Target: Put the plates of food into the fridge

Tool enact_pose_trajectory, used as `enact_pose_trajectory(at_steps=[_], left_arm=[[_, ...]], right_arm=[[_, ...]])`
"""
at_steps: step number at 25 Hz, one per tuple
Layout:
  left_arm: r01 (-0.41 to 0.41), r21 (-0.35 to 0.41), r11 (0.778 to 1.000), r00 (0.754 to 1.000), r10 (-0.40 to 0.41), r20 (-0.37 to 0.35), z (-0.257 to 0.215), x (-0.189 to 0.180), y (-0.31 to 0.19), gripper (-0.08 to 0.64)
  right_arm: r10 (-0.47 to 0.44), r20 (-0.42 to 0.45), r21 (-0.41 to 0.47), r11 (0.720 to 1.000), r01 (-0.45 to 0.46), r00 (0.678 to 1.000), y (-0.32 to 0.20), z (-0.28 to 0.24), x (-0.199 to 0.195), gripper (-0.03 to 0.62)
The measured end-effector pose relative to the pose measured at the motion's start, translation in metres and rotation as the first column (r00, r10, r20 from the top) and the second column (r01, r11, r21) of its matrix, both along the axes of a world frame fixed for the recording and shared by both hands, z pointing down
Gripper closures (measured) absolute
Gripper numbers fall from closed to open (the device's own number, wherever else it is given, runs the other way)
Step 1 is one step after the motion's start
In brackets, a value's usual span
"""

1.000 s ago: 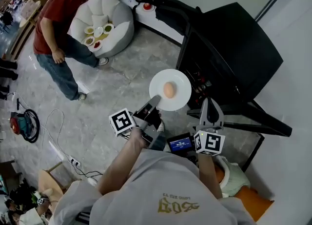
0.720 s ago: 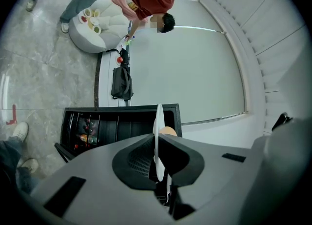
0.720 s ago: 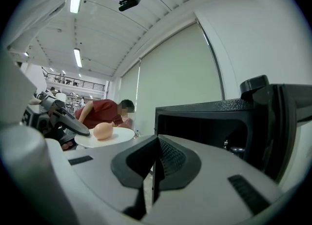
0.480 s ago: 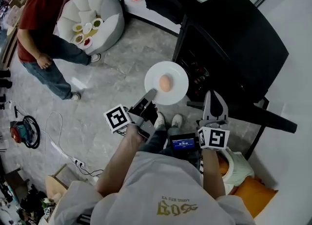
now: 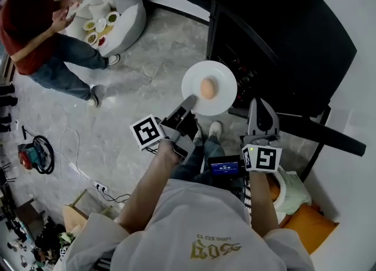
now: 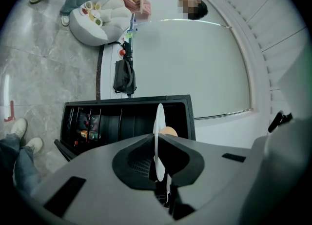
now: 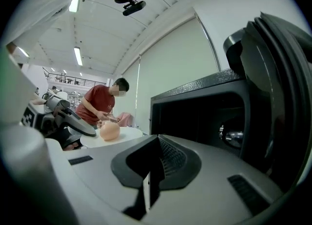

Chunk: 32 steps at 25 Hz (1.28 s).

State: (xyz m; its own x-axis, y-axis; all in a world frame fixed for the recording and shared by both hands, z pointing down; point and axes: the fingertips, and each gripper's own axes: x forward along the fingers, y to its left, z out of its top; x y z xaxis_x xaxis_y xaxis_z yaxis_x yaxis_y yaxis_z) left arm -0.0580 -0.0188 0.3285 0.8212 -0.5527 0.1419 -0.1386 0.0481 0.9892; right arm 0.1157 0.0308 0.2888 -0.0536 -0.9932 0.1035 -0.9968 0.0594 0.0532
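The left gripper (image 5: 188,103) clamps the rim of the plate (image 5: 222,97), held level with its food (image 5: 207,88) just before the open fridge (image 5: 282,40), while the right gripper (image 5: 260,114) is closed on nothing; next, I judge, the plate must slide flat onto a shelf.

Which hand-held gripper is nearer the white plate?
Left. The left hand-held gripper clamps the plate by its rim; the right hand-held gripper, shut and empty, hangs apart, to its right.
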Motion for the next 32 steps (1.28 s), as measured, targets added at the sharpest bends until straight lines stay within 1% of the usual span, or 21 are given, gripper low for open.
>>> enact_pose_trajectory(at_steps=[5, 8, 11, 14, 17, 20, 25, 27, 29, 32], left_arm=[[0.017, -0.011, 1.000, 1.000, -0.017, 0.006, 0.015, 0.006, -0.004, 0.543], [0.025, -0.037, 0.999, 1.000, -0.026, -0.015, 0.026, 0.005, -0.005, 0.543], [0.033, -0.047, 0.998, 0.999, -0.034, -0.030, 0.035, 0.004, -0.002, 0.543], [0.025, -0.047, 0.999, 1.000, -0.026, -0.016, 0.048, 0.001, 0.000, 0.543], [0.021, -0.042, 0.999, 0.999, -0.022, -0.025, 0.061, 0.004, -0.006, 0.543], [0.035, -0.056, 0.998, 0.999, -0.037, -0.024, 0.076, 0.002, -0.011, 0.543], [0.055, -0.052, 0.997, 0.998, -0.055, -0.008, 0.097, -0.005, -0.019, 0.541], [0.055, -0.057, 0.997, 0.998, -0.056, -0.009, 0.104, -0.005, -0.020, 0.543], [0.051, -0.060, 0.997, 0.999, -0.051, -0.008, 0.110, -0.003, -0.023, 0.542], [0.049, -0.054, 0.997, 0.999, -0.050, -0.016, 0.119, 0.003, -0.029, 0.543]], right_arm=[[-0.026, 0.000, -0.029, 0.999, 0.026, 1.000, -0.009, 0.024, 0.000, 0.583], [-0.049, 0.000, -0.031, 0.998, 0.049, 0.999, -0.016, 0.032, -0.005, 0.583], [-0.073, -0.005, -0.038, 0.997, 0.073, 0.997, -0.017, 0.041, -0.009, 0.583], [-0.082, 0.008, -0.048, 0.995, 0.083, 0.997, -0.017, 0.051, -0.011, 0.583], [-0.099, 0.032, -0.053, 0.994, 0.101, 0.995, -0.020, 0.063, -0.013, 0.583], [-0.122, 0.050, -0.059, 0.990, 0.125, 0.991, -0.026, 0.079, -0.017, 0.583], [-0.156, 0.050, -0.059, 0.986, 0.159, 0.987, -0.035, 0.101, -0.023, 0.583], [-0.179, 0.063, -0.060, 0.981, 0.183, 0.982, -0.039, 0.108, -0.025, 0.583], [-0.198, 0.059, -0.058, 0.978, 0.201, 0.979, -0.044, 0.114, -0.025, 0.583], [-0.196, 0.042, -0.051, 0.979, 0.198, 0.980, -0.051, 0.124, -0.022, 0.583]])
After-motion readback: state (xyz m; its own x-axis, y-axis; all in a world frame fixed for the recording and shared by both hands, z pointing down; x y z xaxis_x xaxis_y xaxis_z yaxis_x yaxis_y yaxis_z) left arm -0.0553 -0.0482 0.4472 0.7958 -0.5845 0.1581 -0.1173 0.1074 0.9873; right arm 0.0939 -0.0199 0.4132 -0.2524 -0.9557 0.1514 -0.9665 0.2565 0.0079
